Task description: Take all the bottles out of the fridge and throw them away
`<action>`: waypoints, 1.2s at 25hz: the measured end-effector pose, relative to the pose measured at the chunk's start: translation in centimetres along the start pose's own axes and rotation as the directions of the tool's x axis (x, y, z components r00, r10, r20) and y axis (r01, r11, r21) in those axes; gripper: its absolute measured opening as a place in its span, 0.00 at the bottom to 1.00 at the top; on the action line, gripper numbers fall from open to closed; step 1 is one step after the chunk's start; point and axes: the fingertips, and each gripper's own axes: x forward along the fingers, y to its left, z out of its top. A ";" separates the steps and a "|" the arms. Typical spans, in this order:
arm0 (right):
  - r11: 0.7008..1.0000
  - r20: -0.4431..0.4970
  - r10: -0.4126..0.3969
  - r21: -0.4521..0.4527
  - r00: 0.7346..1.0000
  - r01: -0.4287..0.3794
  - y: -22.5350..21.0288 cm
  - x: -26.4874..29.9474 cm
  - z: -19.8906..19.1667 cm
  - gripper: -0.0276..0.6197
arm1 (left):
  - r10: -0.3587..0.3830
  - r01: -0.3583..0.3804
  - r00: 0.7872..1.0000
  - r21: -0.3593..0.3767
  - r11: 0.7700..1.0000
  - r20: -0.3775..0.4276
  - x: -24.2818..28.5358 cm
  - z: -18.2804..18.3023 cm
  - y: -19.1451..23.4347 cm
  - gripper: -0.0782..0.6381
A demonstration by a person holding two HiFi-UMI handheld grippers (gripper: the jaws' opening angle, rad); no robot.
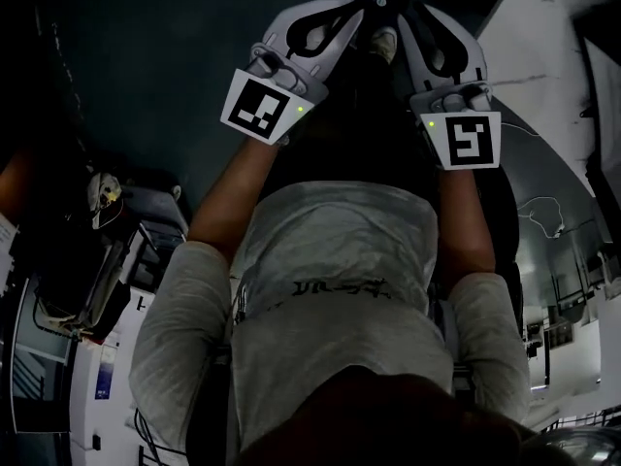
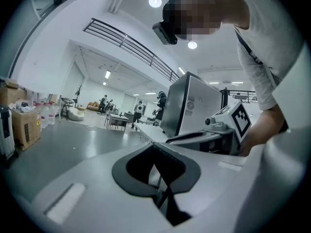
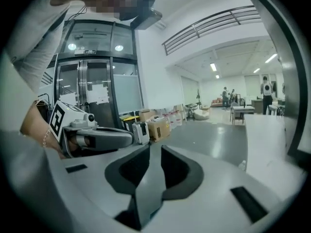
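You are holding both grippers level in front of your chest, side by side over the dark floor (image 1: 146, 47), and neither is carrying anything. The left gripper (image 2: 156, 171) is showing its jaws drawn together with nothing between them. The right gripper (image 3: 150, 161) is keeping a narrow gap between its pads, and only bare floor is showing through it. No bottle is appearing in any view. The silver cabinet (image 2: 192, 106) standing on the white bench (image 2: 146, 130) ahead of your left gripper is probably the fridge, so the bottles are most likely sitting behind its closed door; the water jugs (image 2: 46, 115) beside the cardboard boxes (image 2: 24, 125) across the room are not looking like part of the job. When you are reaching in, you are likely dealing with light, thin-walled plastic that is giving way under a hard squeeze, and chilled sides may be coming out damp and slick. You are better off taking each one around the middle of its body, or just under the shoulder where the wall is stiffer. Close only enough to stop it sliding, and keep it upright while you are carrying it to the bin.
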 end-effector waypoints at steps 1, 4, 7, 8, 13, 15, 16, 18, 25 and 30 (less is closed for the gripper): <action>1.000 0.004 -0.002 0.002 1.000 0.002 -0.1 -0.5 0.9 0.16 | -0.003 0.003 1.000 -0.001 1.000 0.006 0.0 1.1 -0.4 0.12; 1.000 0.011 -0.016 0.005 1.000 0.016 -0.3 -1.7 3.7 0.14 | -0.024 0.024 0.999 0.003 1.000 0.022 -0.2 4.4 -1.5 0.12; 0.999 -0.006 -0.050 0.021 0.999 0.050 -0.4 -2.9 6.4 0.14 | -0.043 0.043 0.998 0.008 0.999 0.038 -0.5 7.7 -2.5 0.12; 0.999 0.014 -0.049 0.013 0.999 0.049 -0.3 -3.3 7.6 0.14 | -0.049 0.049 0.998 0.008 0.999 0.044 -0.7 8.8 -2.9 0.12; 0.998 0.105 -0.050 -0.018 0.993 0.052 0.2 -5.2 13.7 0.12 | -0.081 0.078 0.994 0.032 0.996 0.075 -1.6 14.1 -4.6 0.12; 0.998 0.122 -0.058 -0.024 0.991 0.062 0.4 -6.0 15.8 0.11 | -0.090 0.088 0.993 0.034 0.996 0.081 -2.0 16.0 -5.2 0.12; 0.998 0.129 -0.061 -0.026 0.990 0.065 0.5 -6.4 16.8 0.11 | -0.094 0.091 0.992 0.034 0.995 0.084 -2.3 16.9 -5.5 0.12; 0.997 0.137 -0.071 -0.024 0.988 0.075 0.8 -7.2 18.6 0.11 | -0.103 0.100 0.991 0.041 0.994 0.089 -2.6 18.7 -6.0 0.12; 0.992 0.161 -0.125 0.004 0.979 0.126 0.8 -10.4 23.2 0.09 | -0.174 0.164 0.973 0.080 0.983 0.148 -3.2 24.8 -8.5 0.12; 0.984 0.190 -0.171 -0.016 0.967 0.178 0.8 -13.0 25.9 0.08 | -0.228 0.217 0.961 0.081 0.973 0.159 -3.4 27.7 -11.1 0.12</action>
